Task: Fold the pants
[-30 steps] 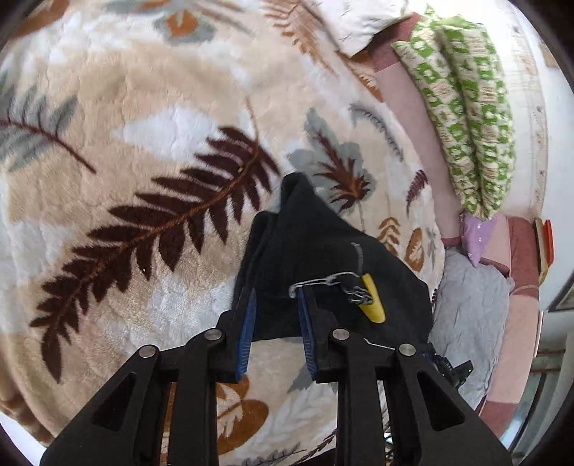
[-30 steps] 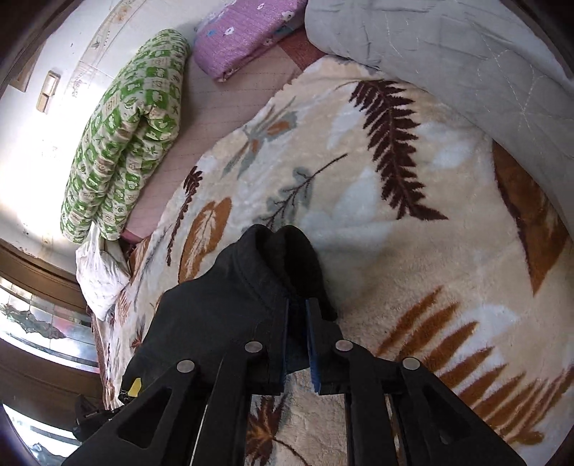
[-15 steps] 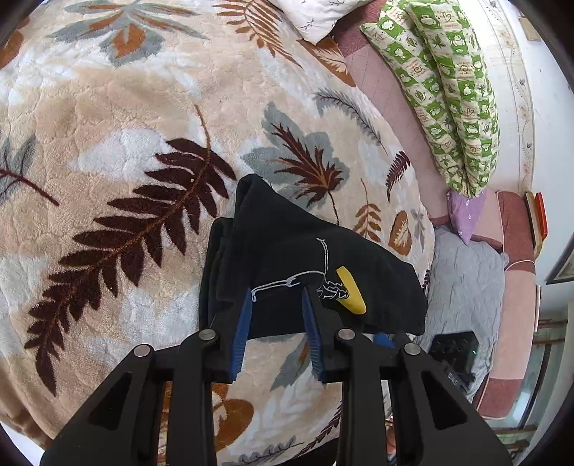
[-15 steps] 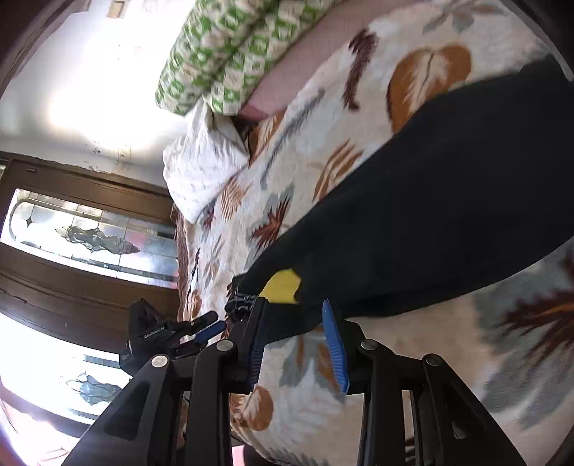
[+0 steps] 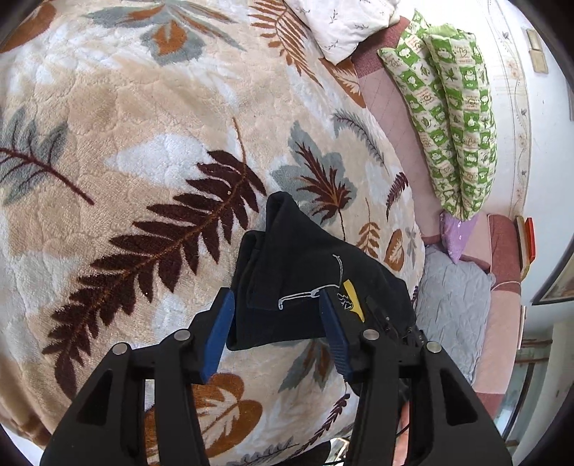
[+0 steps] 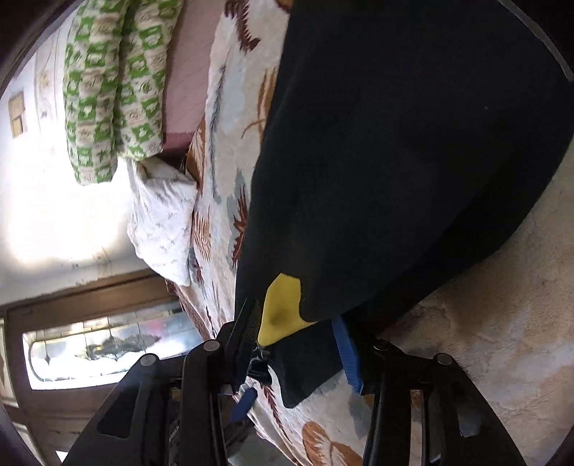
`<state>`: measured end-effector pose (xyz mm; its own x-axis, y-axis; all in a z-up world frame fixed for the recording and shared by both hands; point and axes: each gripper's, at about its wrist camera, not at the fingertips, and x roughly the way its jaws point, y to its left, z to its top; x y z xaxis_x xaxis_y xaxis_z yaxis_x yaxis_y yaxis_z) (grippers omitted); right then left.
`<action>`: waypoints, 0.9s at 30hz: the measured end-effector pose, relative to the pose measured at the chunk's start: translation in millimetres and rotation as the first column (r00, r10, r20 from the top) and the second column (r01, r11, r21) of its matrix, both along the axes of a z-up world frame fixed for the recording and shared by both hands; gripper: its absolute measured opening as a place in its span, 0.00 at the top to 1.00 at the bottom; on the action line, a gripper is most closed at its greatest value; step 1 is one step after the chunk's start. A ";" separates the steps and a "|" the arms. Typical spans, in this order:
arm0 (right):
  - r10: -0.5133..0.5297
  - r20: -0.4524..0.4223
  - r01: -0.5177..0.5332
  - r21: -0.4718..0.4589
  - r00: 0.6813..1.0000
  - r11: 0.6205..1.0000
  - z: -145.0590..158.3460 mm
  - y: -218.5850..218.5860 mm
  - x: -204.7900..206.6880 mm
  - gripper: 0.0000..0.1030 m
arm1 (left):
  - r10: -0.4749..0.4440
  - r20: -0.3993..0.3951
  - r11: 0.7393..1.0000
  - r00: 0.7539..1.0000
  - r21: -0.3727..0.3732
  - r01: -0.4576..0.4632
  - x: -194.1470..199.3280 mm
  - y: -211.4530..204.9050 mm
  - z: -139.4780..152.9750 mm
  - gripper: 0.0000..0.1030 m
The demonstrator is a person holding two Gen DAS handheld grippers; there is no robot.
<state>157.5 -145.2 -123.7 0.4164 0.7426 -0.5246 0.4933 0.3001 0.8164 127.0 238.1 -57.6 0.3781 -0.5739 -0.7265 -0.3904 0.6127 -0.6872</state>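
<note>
The black pants (image 5: 305,283) lie folded in a compact bundle on the leaf-patterned blanket (image 5: 143,150), with a white line drawing and a yellow patch (image 5: 353,297) on top. My left gripper (image 5: 278,335) is open, its blue pads on either side of the bundle's near edge, holding nothing. In the right wrist view the pants (image 6: 394,143) fill the upper right, the yellow patch (image 6: 281,308) near my right gripper (image 6: 297,344). Its jaws are apart around the pants' near corner, which lies between them.
A green-and-white patterned bolster (image 5: 452,118) and a white pillow (image 5: 340,25) lie at the bed's head, with a grey quilt (image 5: 452,297) and purple cushion (image 5: 459,233) to the right. A dark wooden window frame (image 6: 89,304) shows in the right wrist view.
My left gripper has opened wide and let go of the pants' edge. My right gripper has swung round from the far end to the yellow-patch corner and moved in close, jaws apart.
</note>
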 end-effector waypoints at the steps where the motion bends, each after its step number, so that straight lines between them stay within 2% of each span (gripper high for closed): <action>1: -0.024 -0.002 0.024 0.009 1.000 1.000 -3.0 -1.8 -1.1 0.60 | 0.005 0.001 1.000 1.000 -0.010 -0.005 -0.6 -1.4 -0.8 0.54; 3: -0.010 0.032 0.010 -0.009 0.999 1.000 -1.1 1.3 4.1 0.86 | 0.025 -0.005 0.999 1.000 -0.034 -0.025 -2.5 -4.5 -3.8 0.53; 4: -0.002 0.057 0.002 -0.010 0.998 1.000 2.1 0.6 3.9 0.93 | 0.031 -0.006 0.999 1.000 -0.042 -0.031 -3.8 -7.1 -5.3 0.53; 8: -0.008 0.113 0.003 0.044 0.994 0.999 14.7 -5.5 3.0 0.94 | 0.038 0.004 0.996 0.999 -0.080 -0.037 -7.3 -25.9 -11.1 0.53; 13: -0.018 0.117 0.007 0.094 0.993 0.996 18.2 -13.6 7.8 0.93 | 0.064 -0.020 0.994 0.998 -0.092 -0.066 -10.1 -39.5 -27.3 0.53; 15: -0.016 0.115 0.003 0.117 0.993 0.993 18.1 -12.0 9.8 0.93 | 0.094 -0.039 0.986 0.995 -0.137 -0.098 -11.5 -41.3 -36.5 0.53; 21: -0.001 0.130 -0.019 0.148 0.992 0.989 19.9 -13.3 8.0 0.92 | 0.196 -0.060 0.964 0.979 -0.172 -0.204 2.5 -37.1 -45.5 0.54; 23: 0.004 0.140 -0.026 0.153 0.990 0.988 21.7 -16.6 6.8 0.92 | 0.219 -0.067 0.958 0.974 -0.173 -0.227 5.2 -35.9 -47.5 0.58; 24: 0.008 0.145 -0.030 0.154 0.989 0.988 22.4 -18.2 6.0 0.92 | 0.223 -0.060 0.958 0.973 -0.168 -0.230 6.1 -34.2 -45.7 0.78; 25: 0.008 0.150 -0.031 0.151 0.989 0.988 23.9 -20.3 5.7 0.92 | 0.219 -0.045 0.960 0.975 -0.169 -0.224 6.0 -33.3 -42.3 0.90; 27: 0.018 0.162 -0.043 0.149 0.987 0.988 26.2 -24.1 4.3 0.92 | 0.212 -0.013 0.971 0.977 -0.105 -0.213 2.5 -30.9 -30.8 0.90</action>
<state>161.8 -169.3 -97.5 0.4613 0.8222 -0.3334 0.3457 0.1795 0.9210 129.6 207.2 -88.3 0.4985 -0.5538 -0.6669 -0.5050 0.4398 -0.7427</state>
